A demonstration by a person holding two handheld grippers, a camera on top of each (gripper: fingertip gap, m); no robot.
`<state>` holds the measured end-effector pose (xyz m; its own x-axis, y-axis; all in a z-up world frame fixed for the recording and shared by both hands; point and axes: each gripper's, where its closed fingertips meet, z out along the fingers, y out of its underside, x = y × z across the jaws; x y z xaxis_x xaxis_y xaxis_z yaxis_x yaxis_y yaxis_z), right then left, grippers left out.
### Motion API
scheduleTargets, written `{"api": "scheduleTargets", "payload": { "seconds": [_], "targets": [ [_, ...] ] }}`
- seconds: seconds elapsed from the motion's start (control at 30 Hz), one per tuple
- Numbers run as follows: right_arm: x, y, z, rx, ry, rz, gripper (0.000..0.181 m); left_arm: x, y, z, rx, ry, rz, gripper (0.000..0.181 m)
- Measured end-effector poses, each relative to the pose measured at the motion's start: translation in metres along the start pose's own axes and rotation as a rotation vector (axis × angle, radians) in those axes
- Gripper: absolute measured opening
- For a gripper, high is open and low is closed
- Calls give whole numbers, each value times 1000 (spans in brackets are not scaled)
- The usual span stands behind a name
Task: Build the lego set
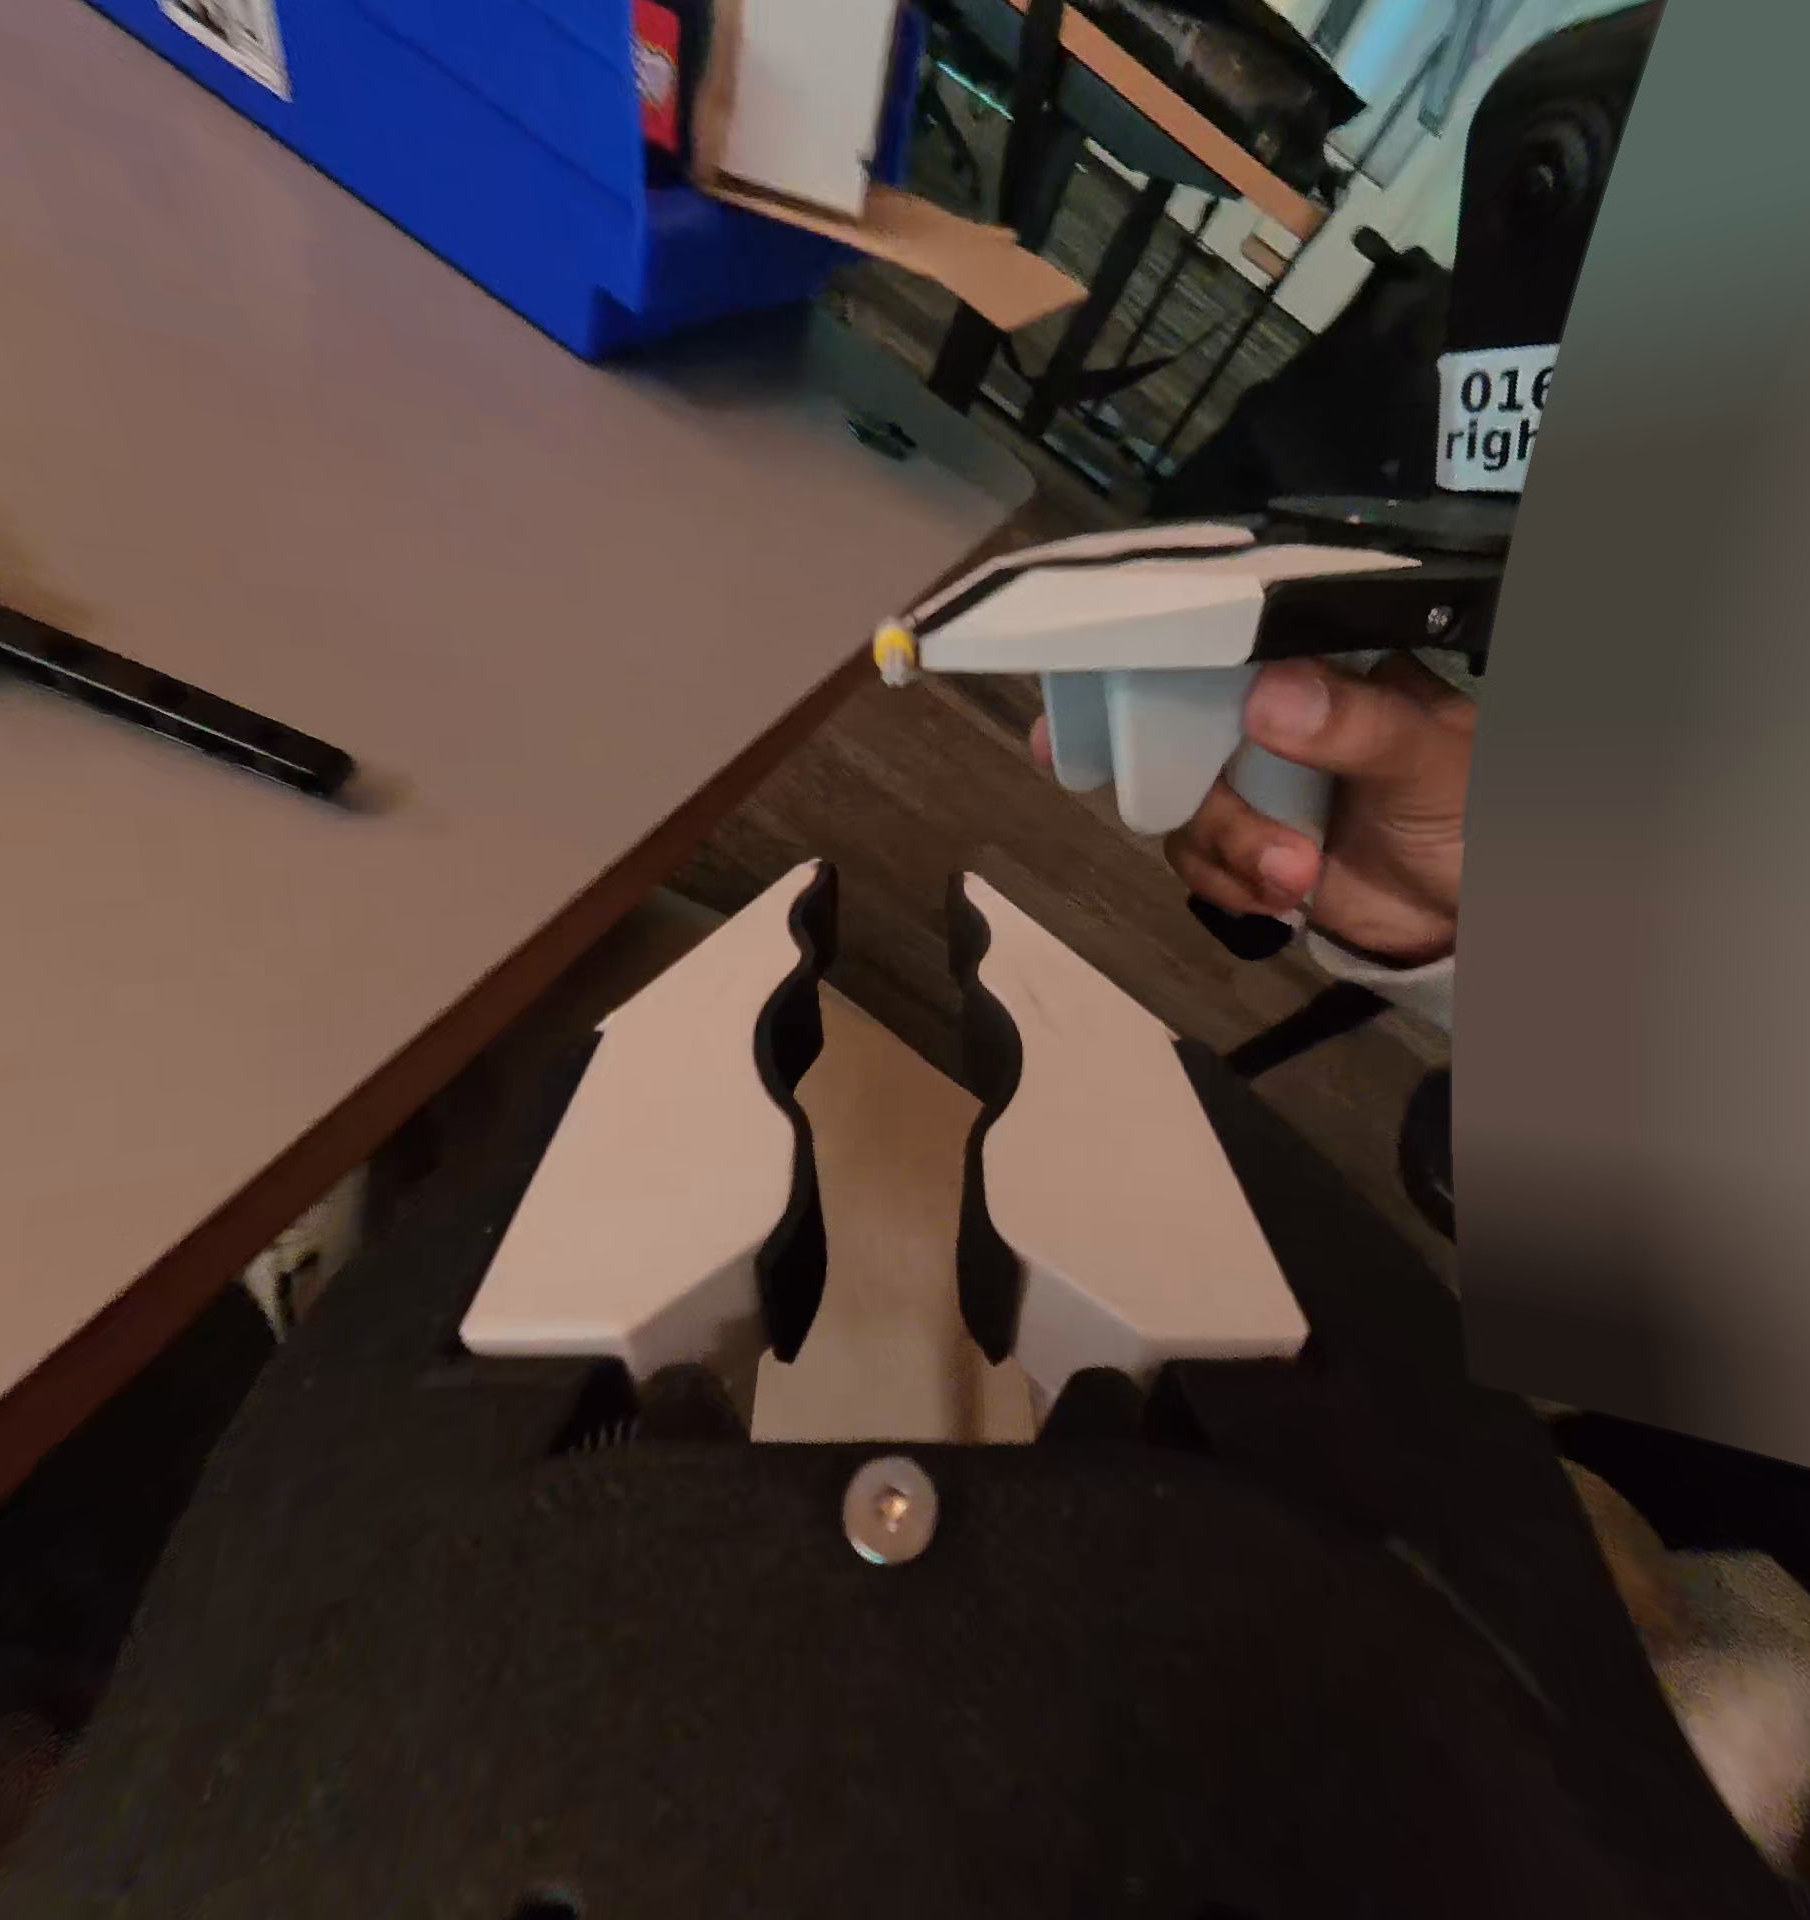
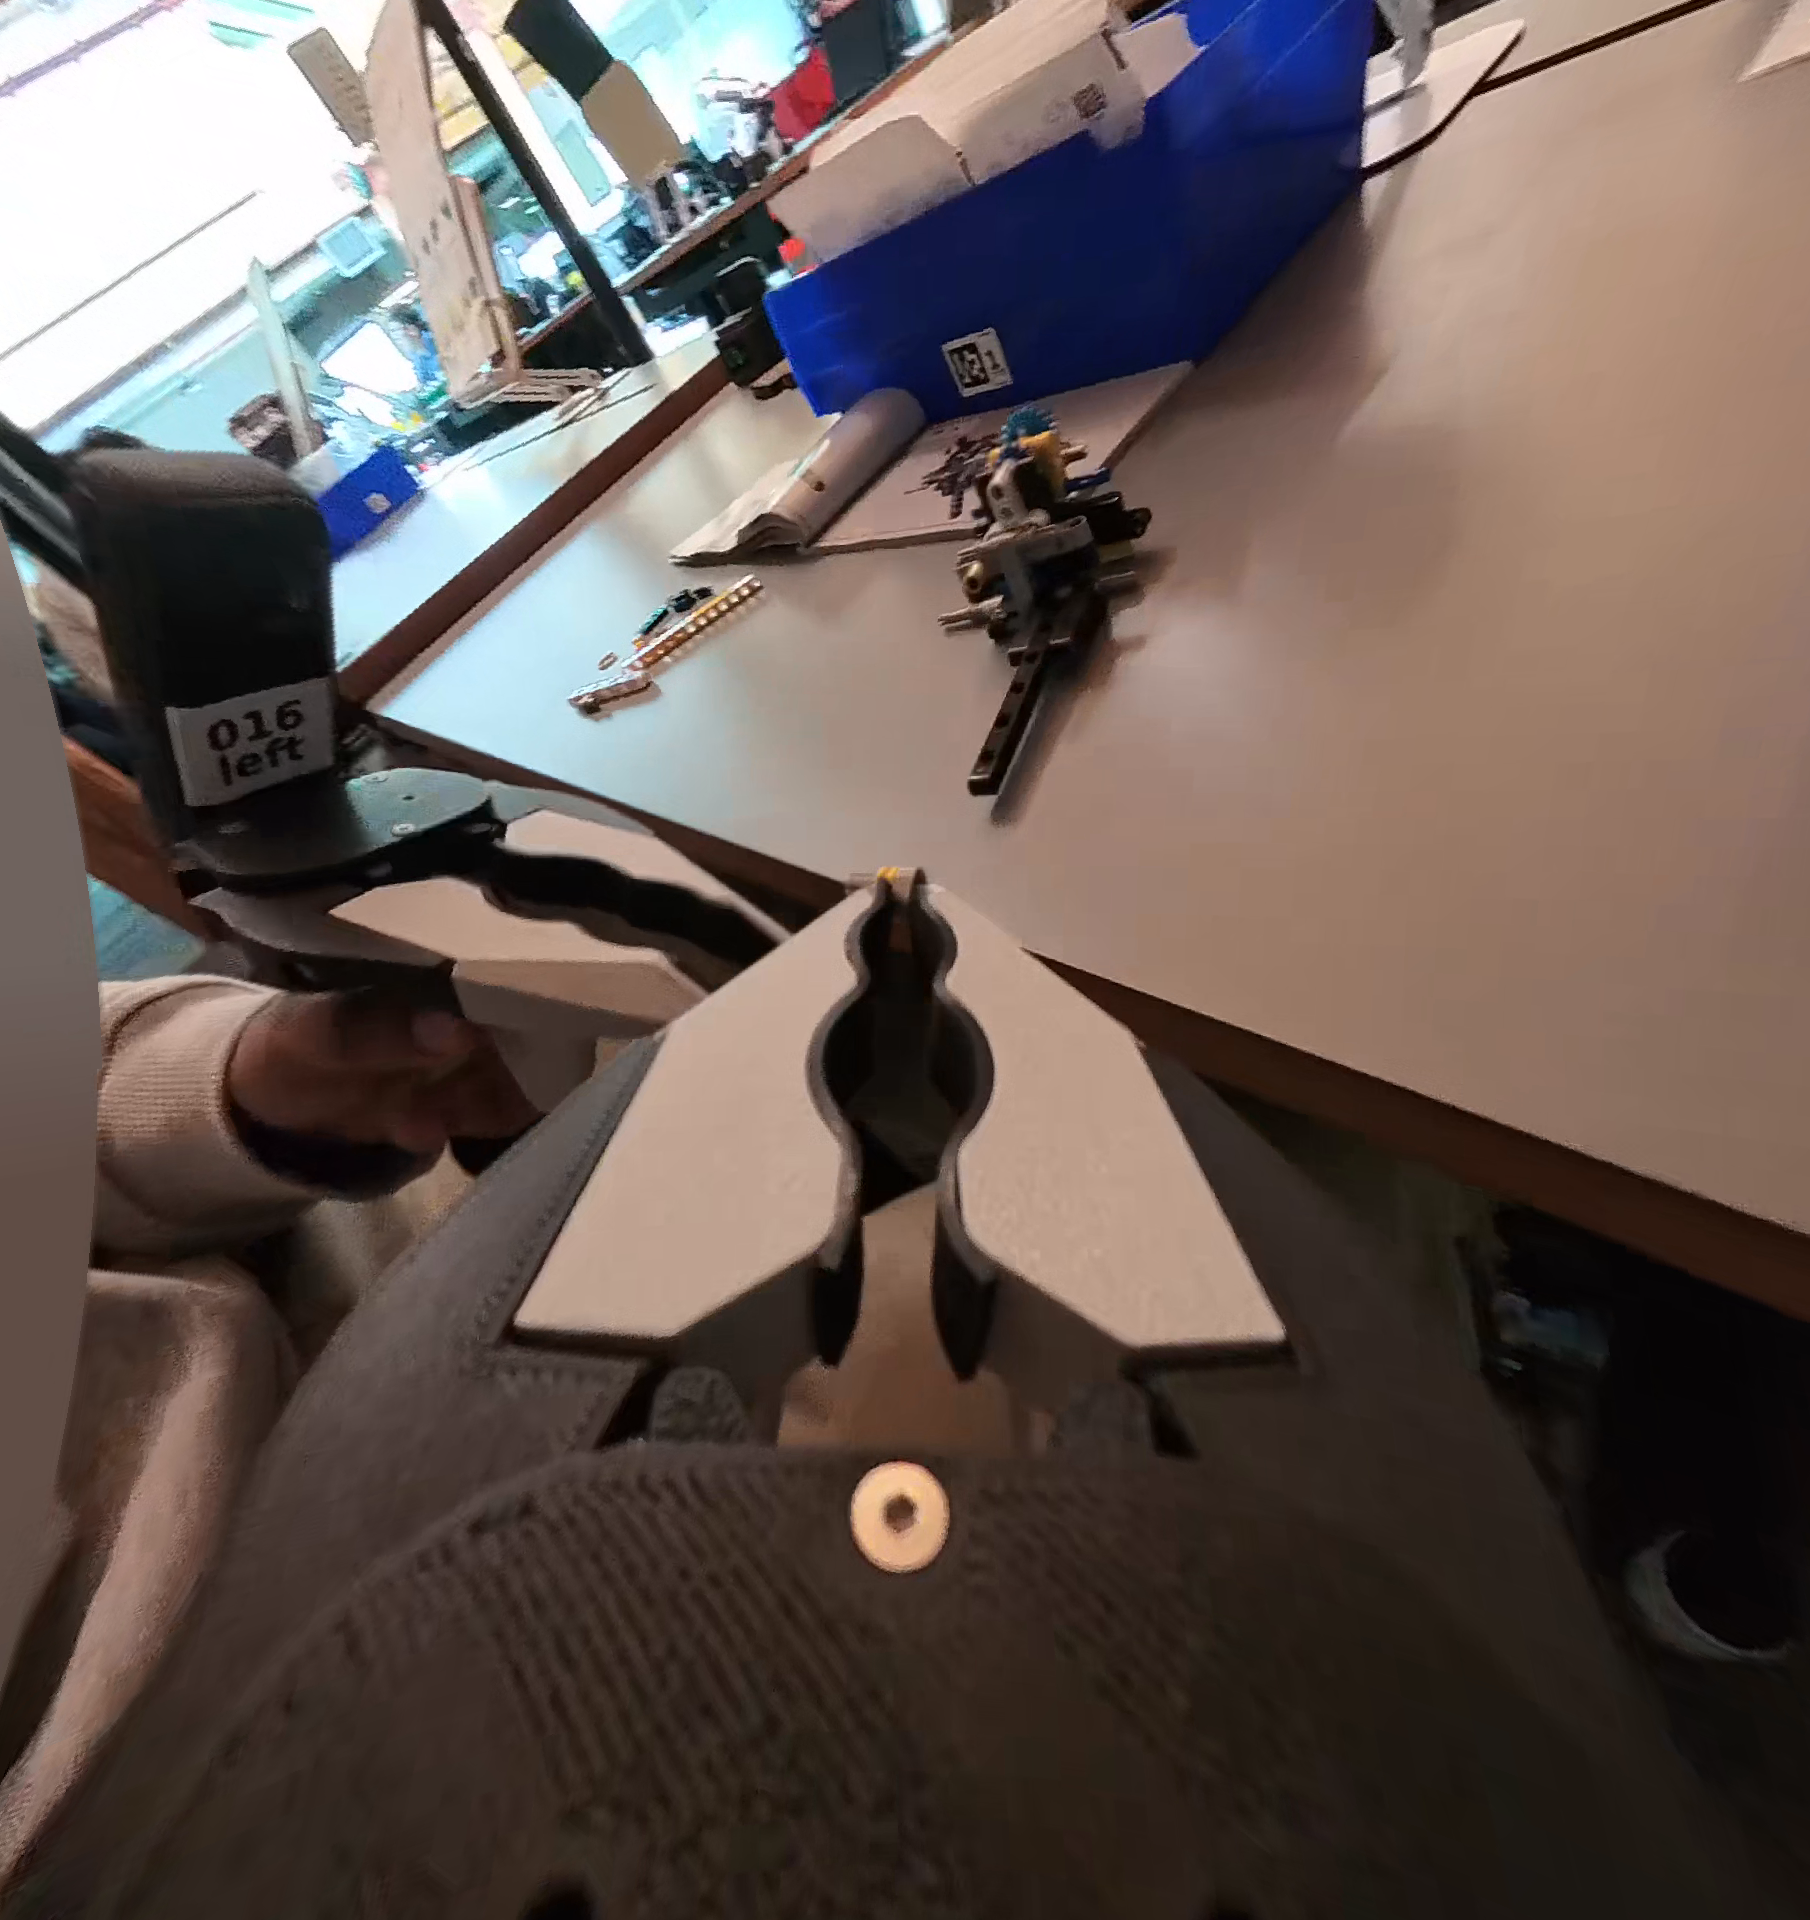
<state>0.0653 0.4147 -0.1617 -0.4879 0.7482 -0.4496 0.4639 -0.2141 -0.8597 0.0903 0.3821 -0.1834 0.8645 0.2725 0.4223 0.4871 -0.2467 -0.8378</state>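
Observation:
My right gripper (image 2: 896, 896) is shut on a small yellow lego piece (image 2: 888, 875) at its tips, held off the table's near edge. In the left wrist view that gripper (image 1: 906, 649) shows at the right with the yellow piece (image 1: 894, 649) pinched. My left gripper (image 1: 890, 914) is open and empty, below the table edge; it also shows in the right wrist view (image 2: 693, 961) at the left. The part-built lego model (image 2: 1041, 540) with a long black beam (image 2: 1020, 717) lies on the grey table (image 2: 1400, 727). The beam's end shows in the left wrist view (image 1: 153, 707).
A blue bin (image 2: 1067, 260) with white boxes stands at the back of the table, also in the left wrist view (image 1: 485, 156). An open instruction booklet (image 2: 880, 488) lies by the model. Loose lego pieces (image 2: 672, 634) lie to the left. The table edge (image 2: 1296, 1060) runs close ahead. My hands' fingertips stand some 5 cm from each other. Both grippers' tips are roughly 20 cm from the part-built lego model (image 2: 1041, 540).

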Motion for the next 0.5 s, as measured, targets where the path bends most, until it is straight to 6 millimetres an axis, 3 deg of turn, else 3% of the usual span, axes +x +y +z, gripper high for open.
{"api": "scheduleTargets", "payload": {
  "seconds": [0.27,0.5],
  "targets": [
    [13,-4,24,-10,-83,29,2,-54,-30,-24,107,-155,1,19],
    [28,-7,50,-51,-83,58,2,-110,-34,-38,90,-283,-35,15]
  ]
}}
